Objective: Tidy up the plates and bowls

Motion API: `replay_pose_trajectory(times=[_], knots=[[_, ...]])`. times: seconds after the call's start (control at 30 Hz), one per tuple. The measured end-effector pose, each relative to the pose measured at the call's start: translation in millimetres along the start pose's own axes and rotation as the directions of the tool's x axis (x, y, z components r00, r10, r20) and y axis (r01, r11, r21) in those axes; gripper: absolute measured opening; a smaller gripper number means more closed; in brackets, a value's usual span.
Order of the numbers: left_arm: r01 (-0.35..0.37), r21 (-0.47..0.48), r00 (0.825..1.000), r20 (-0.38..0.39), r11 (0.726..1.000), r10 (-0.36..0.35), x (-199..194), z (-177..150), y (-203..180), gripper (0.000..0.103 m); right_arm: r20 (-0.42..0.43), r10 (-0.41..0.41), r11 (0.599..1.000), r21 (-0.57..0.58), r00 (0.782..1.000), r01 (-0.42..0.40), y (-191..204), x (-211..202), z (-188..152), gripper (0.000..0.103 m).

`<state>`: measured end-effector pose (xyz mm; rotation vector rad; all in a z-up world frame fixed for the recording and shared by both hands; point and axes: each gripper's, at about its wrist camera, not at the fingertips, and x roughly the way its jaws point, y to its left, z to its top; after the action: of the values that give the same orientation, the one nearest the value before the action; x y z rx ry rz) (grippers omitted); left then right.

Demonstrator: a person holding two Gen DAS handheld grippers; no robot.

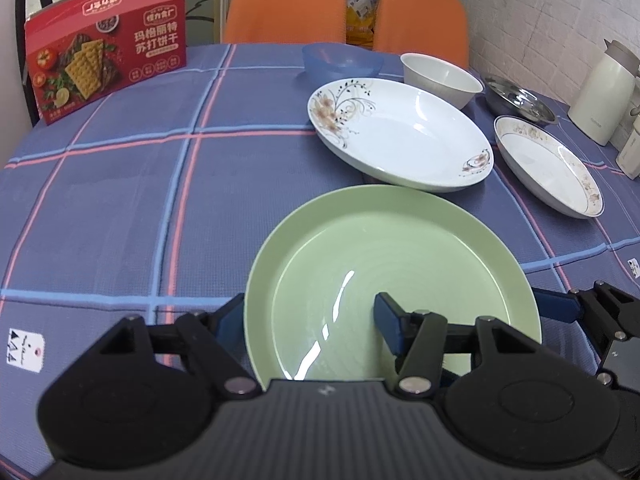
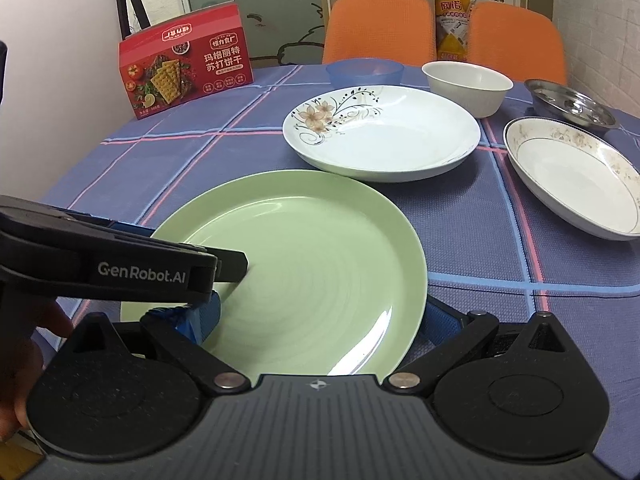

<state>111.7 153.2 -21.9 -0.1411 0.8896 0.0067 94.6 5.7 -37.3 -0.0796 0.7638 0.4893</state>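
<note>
A green plate [image 1: 384, 264] lies at the near edge of the table, also in the right wrist view [image 2: 312, 256]. My left gripper [image 1: 308, 320] has its jaws on either side of the plate's left rim, one finger under and one on the plate. My right gripper [image 2: 320, 320] straddles the plate's right rim the same way. A flowered white plate [image 1: 400, 132] [image 2: 380, 132] sits just behind. A gold-rimmed white plate [image 1: 548, 164] [image 2: 576, 172], white bowl [image 1: 440, 76] [image 2: 468, 84], blue bowl [image 1: 340, 62] [image 2: 364, 70] and steel dish [image 1: 520, 98] [image 2: 572, 106] stand further back.
A red cracker box [image 1: 108, 52] [image 2: 188, 60] stands at the back left. A cream thermos jug [image 1: 604, 92] is at the far right. Two orange chairs [image 1: 284, 4] [image 2: 380, 28] stand behind the table [image 1: 120, 200].
</note>
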Motion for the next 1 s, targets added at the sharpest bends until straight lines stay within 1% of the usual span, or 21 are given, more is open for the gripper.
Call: replay_pose_trajectory(times=[0.1,0.17,0.23,0.3,0.33,0.4,0.43,0.53,0.6,0.67,0.77,0.8,0.83,0.93,1.0], knots=[[-0.002,0.003,1.000,0.005,1.000,0.002,2,1,0,0.058,0.001,-0.005,1.000,-0.005,1.000,0.005,2,2,0,0.092],[0.010,0.010,1.000,0.005,1.000,-0.010,3,0,1,0.063,0.000,-0.004,1.000,-0.012,1.000,0.004,3,2,0,0.092],[0.037,-0.007,0.999,0.006,0.999,-0.037,1,1,5,0.070,0.002,0.004,1.000,-0.017,1.000,-0.004,2,2,-1,0.092],[0.067,-0.043,0.997,0.040,0.997,-0.065,-8,4,15,0.072,-0.003,0.028,0.999,-0.030,1.000,-0.028,-1,1,-1,0.091],[0.064,-0.052,0.996,0.060,0.997,-0.061,-13,6,20,0.073,-0.006,0.048,0.999,-0.025,0.999,-0.048,-4,-1,0,0.090],[0.043,-0.069,0.994,0.099,0.997,-0.036,-21,12,31,0.076,0.006,0.084,0.996,0.031,0.996,-0.084,-18,-9,-1,0.090],[0.034,-0.077,0.994,0.111,0.996,-0.025,-23,15,36,0.076,0.019,0.089,0.994,0.068,0.996,-0.090,-26,-13,-1,0.090],[0.027,-0.096,0.992,0.125,0.995,-0.015,-23,28,48,0.077,0.047,0.070,0.987,0.142,0.996,-0.076,-50,-21,6,0.090],[0.042,-0.092,0.990,0.136,0.995,-0.029,-20,38,50,0.078,0.057,0.057,0.982,0.175,0.997,-0.066,-63,-21,17,0.090],[0.046,-0.089,0.990,0.139,0.995,-0.033,-13,47,50,0.078,0.067,0.073,0.980,0.179,0.995,-0.084,-69,-15,30,0.090],[0.054,-0.087,0.991,0.124,0.995,-0.042,2,60,49,0.080,0.055,0.113,0.978,0.171,0.992,-0.121,-73,2,50,0.090],[0.059,-0.092,0.992,0.120,0.994,-0.048,8,64,49,0.091,0.049,0.126,0.976,0.170,0.991,-0.133,-73,9,56,0.090],[0.072,-0.099,0.991,0.123,0.993,-0.060,13,68,50,0.096,0.040,0.135,0.975,0.174,0.990,-0.140,-75,17,60,0.090],[0.078,-0.107,0.990,0.128,0.991,-0.064,24,78,51,0.096,0.016,0.153,0.966,0.209,0.988,-0.153,-83,37,72,0.090],[0.076,-0.114,0.990,0.128,0.990,-0.061,31,85,52,0.096,0.007,0.146,0.963,0.228,0.989,-0.144,-88,48,78,0.089]])
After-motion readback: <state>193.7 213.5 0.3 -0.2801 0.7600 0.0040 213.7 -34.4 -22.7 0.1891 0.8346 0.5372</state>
